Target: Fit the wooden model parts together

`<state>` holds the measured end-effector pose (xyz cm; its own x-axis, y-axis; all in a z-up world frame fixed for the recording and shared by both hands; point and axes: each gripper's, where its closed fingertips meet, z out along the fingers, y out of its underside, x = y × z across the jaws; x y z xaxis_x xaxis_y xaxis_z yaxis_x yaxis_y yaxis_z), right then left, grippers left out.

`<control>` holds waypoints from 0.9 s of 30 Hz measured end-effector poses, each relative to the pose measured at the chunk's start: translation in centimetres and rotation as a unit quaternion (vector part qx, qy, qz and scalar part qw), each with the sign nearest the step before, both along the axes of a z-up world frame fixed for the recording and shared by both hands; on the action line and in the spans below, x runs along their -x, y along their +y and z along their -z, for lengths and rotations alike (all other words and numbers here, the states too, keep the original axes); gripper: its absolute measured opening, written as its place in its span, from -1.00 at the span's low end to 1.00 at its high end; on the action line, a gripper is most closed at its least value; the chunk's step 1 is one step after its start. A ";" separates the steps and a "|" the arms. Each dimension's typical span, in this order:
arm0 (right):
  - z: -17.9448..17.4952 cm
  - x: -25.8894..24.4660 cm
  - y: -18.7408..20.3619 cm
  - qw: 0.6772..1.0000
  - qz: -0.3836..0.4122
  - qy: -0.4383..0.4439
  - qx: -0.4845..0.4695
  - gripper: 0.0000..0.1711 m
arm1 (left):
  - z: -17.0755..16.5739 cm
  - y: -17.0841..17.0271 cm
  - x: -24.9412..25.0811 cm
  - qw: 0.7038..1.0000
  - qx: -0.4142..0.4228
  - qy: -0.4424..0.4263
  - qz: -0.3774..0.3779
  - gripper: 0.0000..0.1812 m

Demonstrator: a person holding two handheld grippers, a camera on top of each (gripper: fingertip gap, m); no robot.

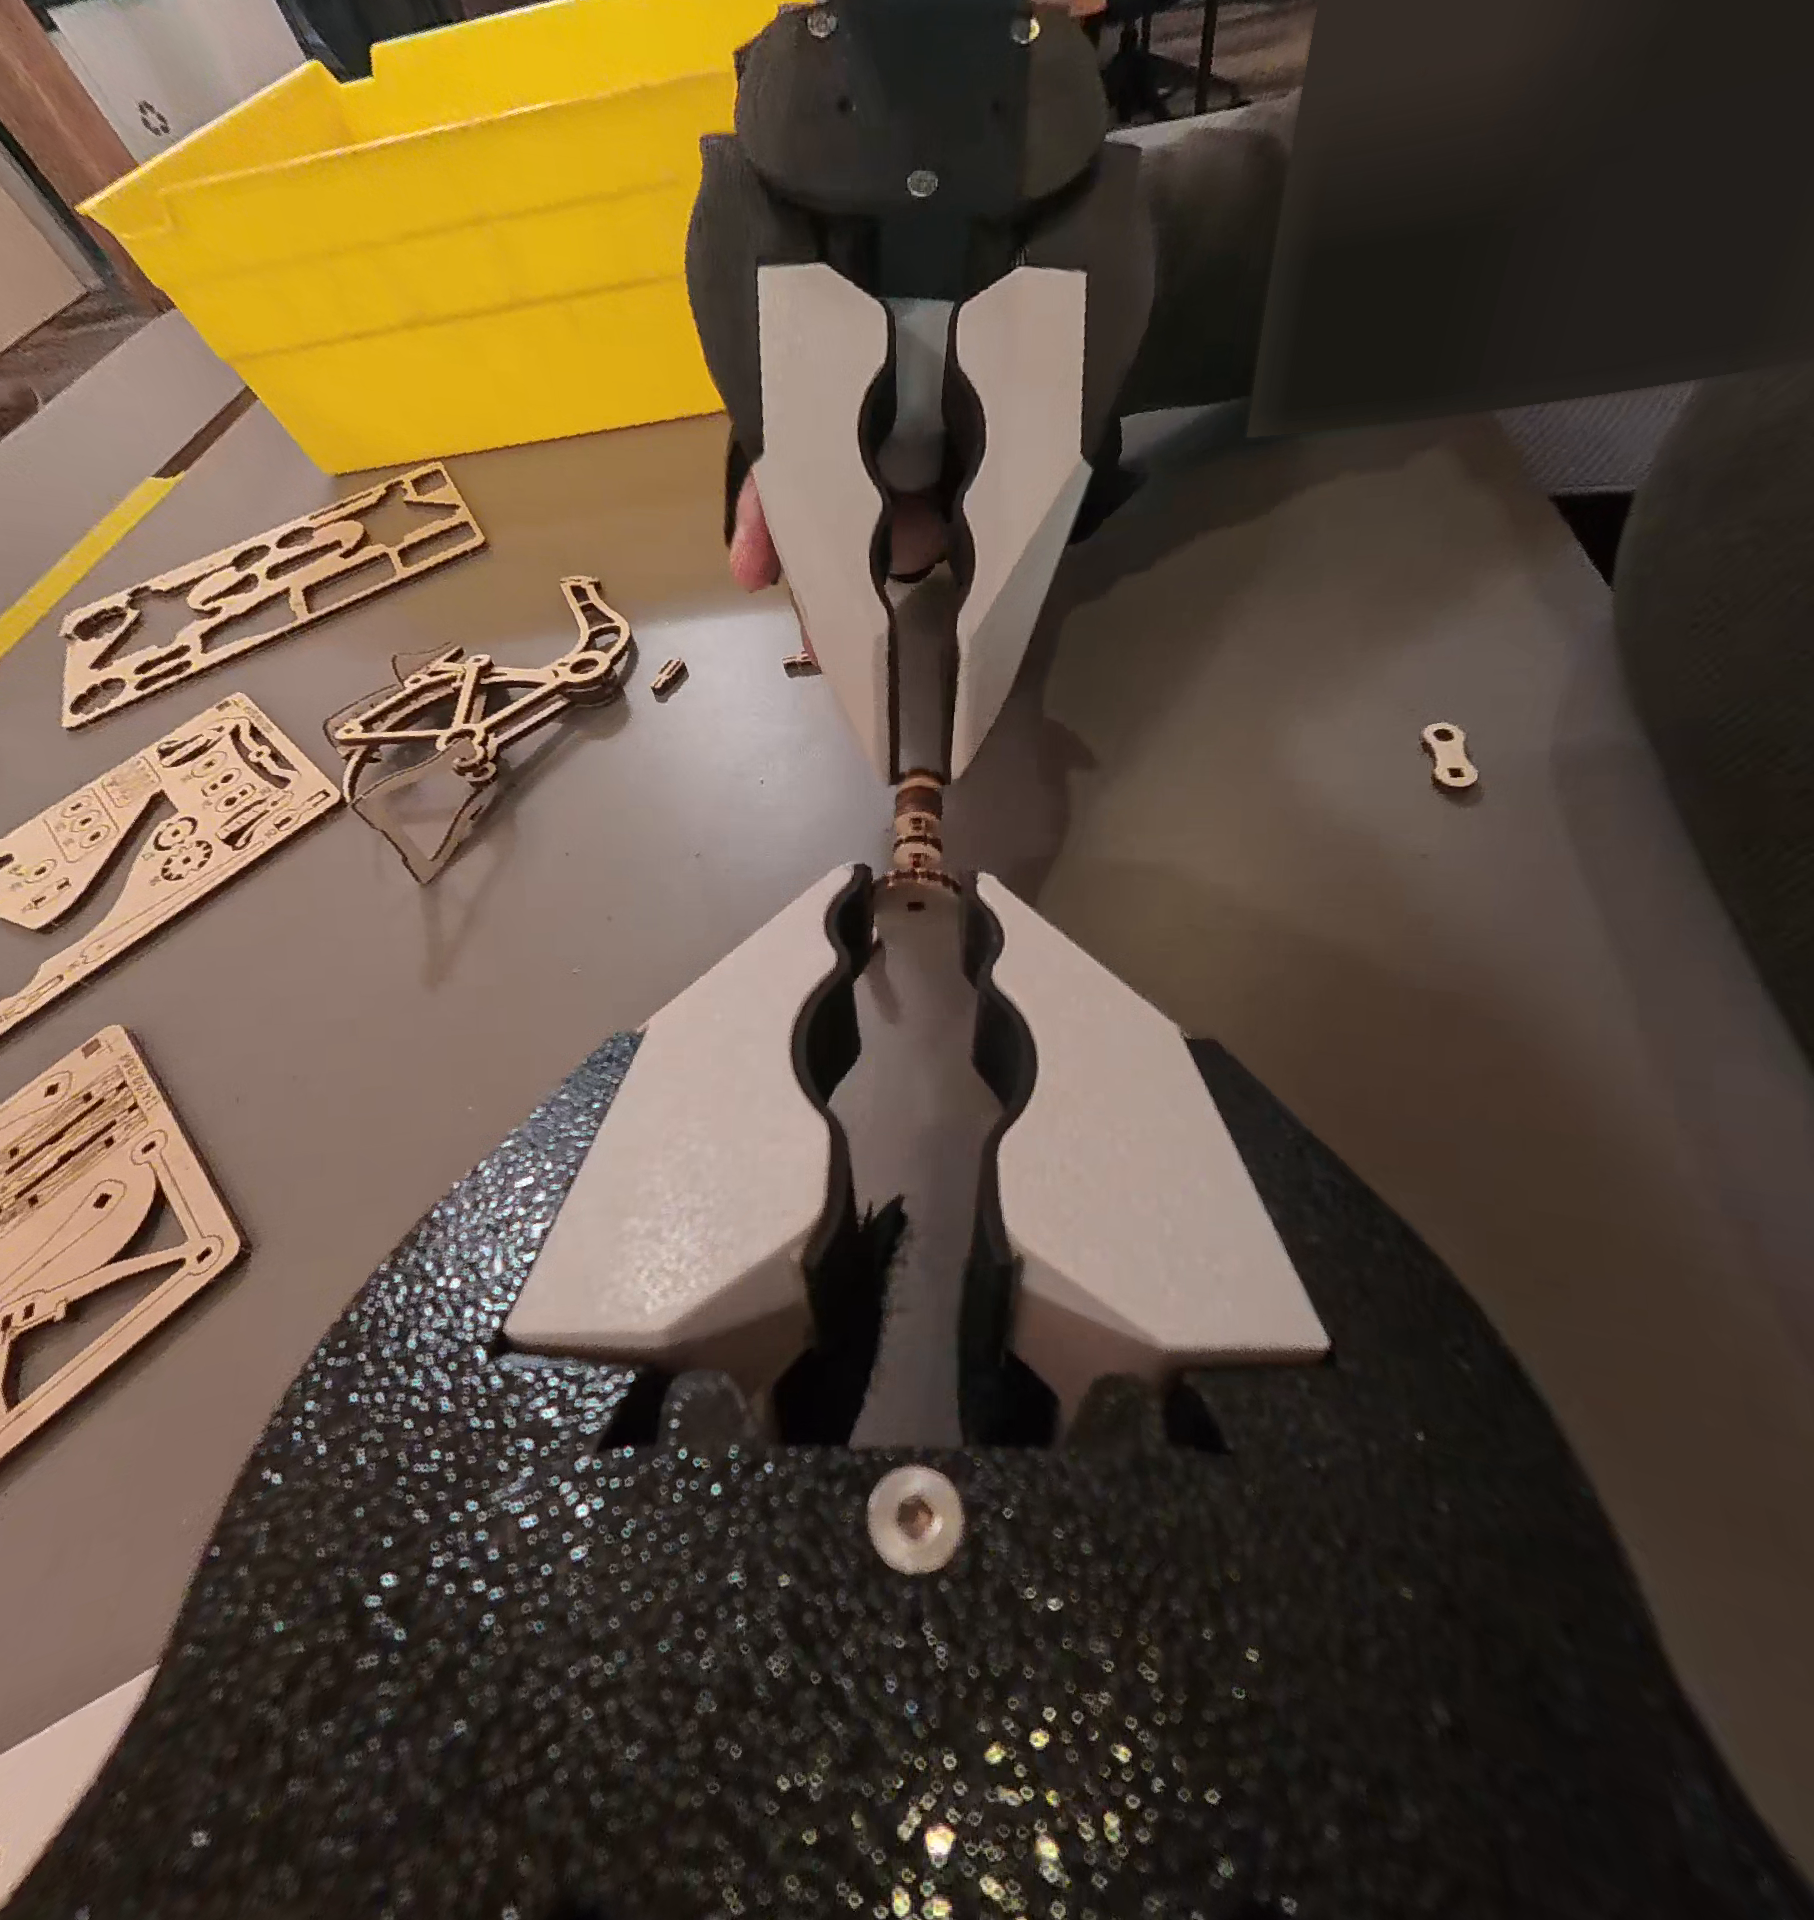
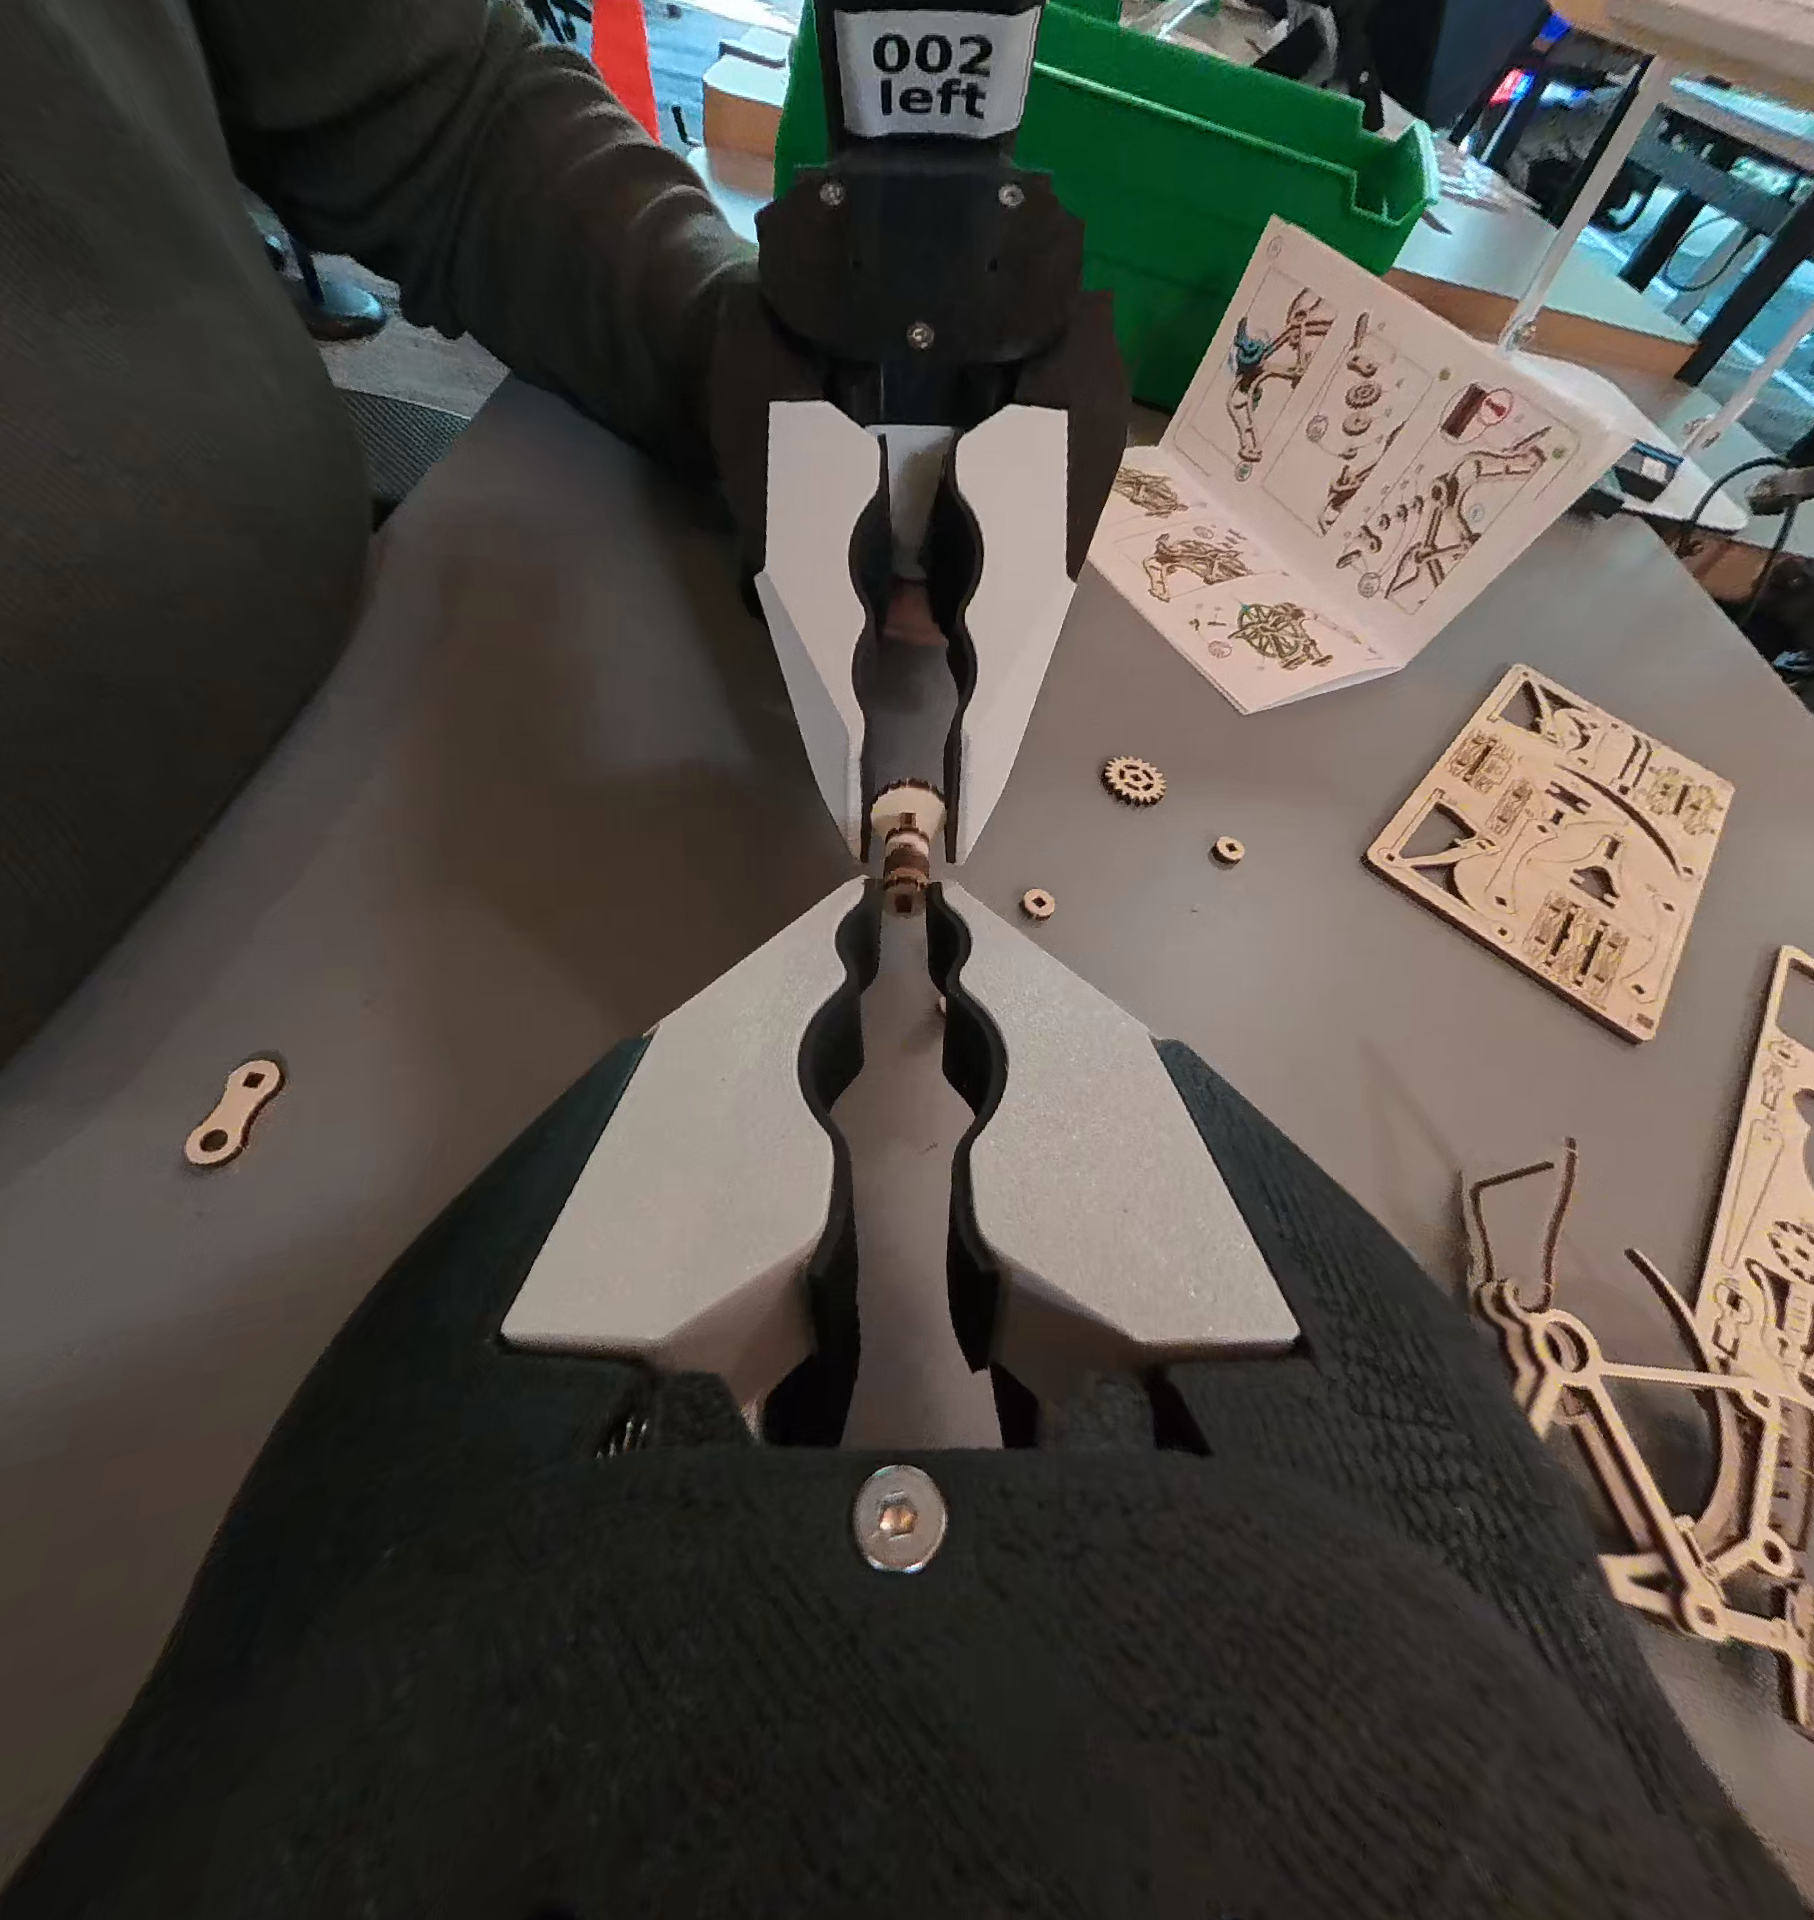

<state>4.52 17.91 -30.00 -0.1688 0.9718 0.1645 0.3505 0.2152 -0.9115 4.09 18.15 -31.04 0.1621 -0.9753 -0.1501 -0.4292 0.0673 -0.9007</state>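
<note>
A small wooden axle with gears and spacers [image 1: 915, 831] hangs above the grey table [image 1: 674, 1039], held end to end between the two grippers. My left gripper [image 1: 918, 888] is shut on the end with a toothed gear. My right gripper [image 1: 918, 774] faces it and is shut on the other end. In the right wrist view my right gripper [image 2: 898, 896] pinches the near end of the axle [image 2: 901, 860], and my left gripper [image 2: 908, 844] holds the far end with its pale disc. The fingertips almost touch.
A partly built wooden model [image 1: 477, 727] [image 2: 1661, 1455] lies beside several punched wooden sheets [image 1: 269, 592] [image 2: 1547, 842]. A loose link [image 1: 1454, 755] [image 2: 233, 1112], a small gear [image 2: 1128, 777], two spacers [image 2: 1230, 852], an open booklet [image 2: 1350, 468], a yellow bin [image 1: 415, 260] and a green bin [image 2: 1194, 208] surround them. The grippers are tip to tip, or close to it. The loose link [image 1: 1454, 755] is about equally far from each gripper, around 12 cm.
</note>
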 end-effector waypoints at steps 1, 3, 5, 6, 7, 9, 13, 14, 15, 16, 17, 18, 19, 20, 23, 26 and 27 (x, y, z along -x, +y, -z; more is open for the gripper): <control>0.1 0.1 0.0 1.000 0.000 0.000 0.003 -0.92 | 0.0 0.0 0.0 1.000 -0.001 0.002 0.001 -0.84; 0.3 0.1 -0.1 1.000 -0.001 -0.004 0.008 -0.92 | 0.2 0.0 0.0 1.000 -0.002 0.009 0.001 -0.84; 0.4 0.2 0.0 1.000 0.000 -0.007 0.008 -0.92 | 0.3 0.0 0.0 1.000 -0.003 0.010 0.000 -0.84; 0.4 0.2 0.0 1.000 0.001 -0.008 0.008 -0.92 | 0.3 0.0 0.0 1.000 -0.001 0.010 0.000 -0.84; 0.5 0.2 0.0 1.000 0.003 -0.009 0.007 -0.92 | 0.3 0.1 0.0 1.000 0.000 0.011 -0.001 -0.84; 0.3 0.2 0.1 1.000 0.004 -0.004 0.005 -0.92 | 0.3 0.1 0.0 1.000 0.000 0.010 0.000 -0.84; 0.5 0.0 0.3 1.000 0.007 -0.011 0.011 -0.79 | 0.3 0.0 0.0 1.000 0.000 0.009 0.002 -0.84; 0.5 0.0 0.2 1.000 0.005 -0.010 0.012 -0.81 | 0.3 0.0 0.0 1.000 0.000 0.009 0.002 -0.84; 0.4 0.0 0.1 1.000 0.003 -0.009 0.009 -0.87 | 0.3 0.0 0.0 1.000 0.001 0.009 0.003 -0.84; 0.4 0.0 0.1 1.000 0.003 -0.008 0.004 -0.91 | 0.3 0.0 0.0 1.000 0.001 0.008 0.001 -0.84; 0.4 0.0 0.1 1.000 0.003 -0.008 0.000 -0.92 | 0.3 0.1 0.0 1.000 0.001 0.008 0.001 -0.84; 0.4 0.0 0.1 1.000 0.003 -0.008 -0.001 -0.92 | 0.2 0.1 0.0 1.000 0.002 0.007 0.001 -0.84; 0.4 0.0 0.1 1.000 0.002 -0.008 0.000 -0.93 | 0.2 0.1 0.1 1.000 0.003 0.006 0.000 -0.84; 0.4 -0.1 0.1 1.000 0.002 -0.007 0.000 -0.97 | 0.2 0.1 0.1 1.000 0.004 0.006 0.002 -0.84; 0.3 0.0 0.1 1.000 0.001 -0.004 0.002 -0.99 | 0.2 0.0 0.1 1.000 0.004 0.006 0.003 -0.84; 0.2 0.0 0.0 1.000 -0.001 0.001 0.004 -0.99 | 0.3 0.0 0.1 1.000 0.004 0.010 0.004 -0.84; 0.0 0.1 -0.1 1.000 -0.003 0.005 0.006 -0.99 | 0.4 0.0 0.0 1.000 0.003 0.013 0.004 -0.84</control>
<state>4.45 17.84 -30.04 -0.1724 0.9729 0.1543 0.3406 0.2059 -0.9174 4.05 18.14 -31.46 0.1504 -0.9774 -0.1483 -0.4521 0.0654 -0.8896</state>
